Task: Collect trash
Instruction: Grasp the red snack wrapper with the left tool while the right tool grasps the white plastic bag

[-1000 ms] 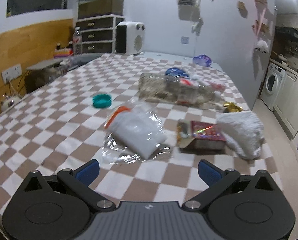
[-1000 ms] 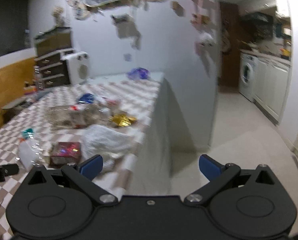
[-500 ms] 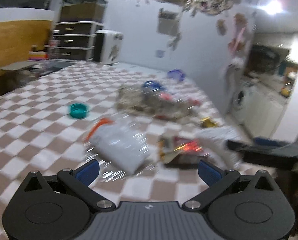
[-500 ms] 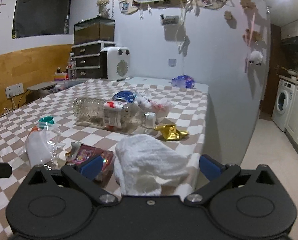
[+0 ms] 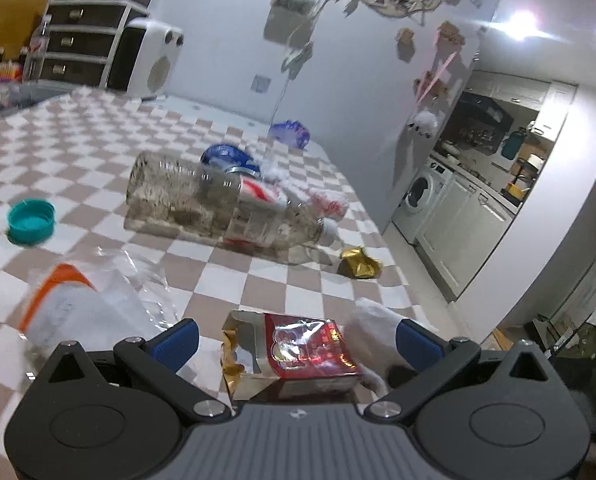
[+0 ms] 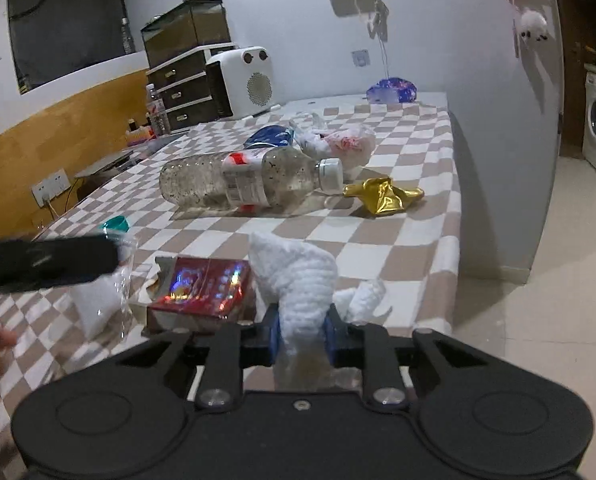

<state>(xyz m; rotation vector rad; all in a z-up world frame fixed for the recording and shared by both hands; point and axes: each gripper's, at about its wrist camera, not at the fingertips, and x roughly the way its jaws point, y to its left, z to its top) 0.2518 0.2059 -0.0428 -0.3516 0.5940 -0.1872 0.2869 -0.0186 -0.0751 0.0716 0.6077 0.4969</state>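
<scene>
1. Down at 6 o'clock of the right wrist view, the right gripper (image 6: 300,334) has its jaws closing, and the white crumpled tissue (image 6: 294,276) is already squeezed between the blue pads. It sits near the table edge (image 6: 446,248), just beside the red snack box (image 6: 202,292).

2. Left gripper (image 5: 294,338) is spread wide with nothing pinched. The red snack box (image 5: 310,350) lies between its fingers at 6 o'clock, no pad pressing on it that I can see.

3. Rest of the trash: clear plastic bottle (image 6: 242,180) on its side at 11 o'clock of the right view, gold wrapper (image 6: 382,196) just past its cap, teal cap (image 5: 30,222) at 9 o'clock in the left view, clear plastic bag (image 5: 94,308) at 8.

4. What could go wrong, imo: tissue is soft, so the grip may only have a fold and the rest could tear off or slip out on the lift.

5. Both tools are crowded round the box, so they might bump, or shove the box over the edge.

6. No bin in view, can't tell where this goes.
</scene>
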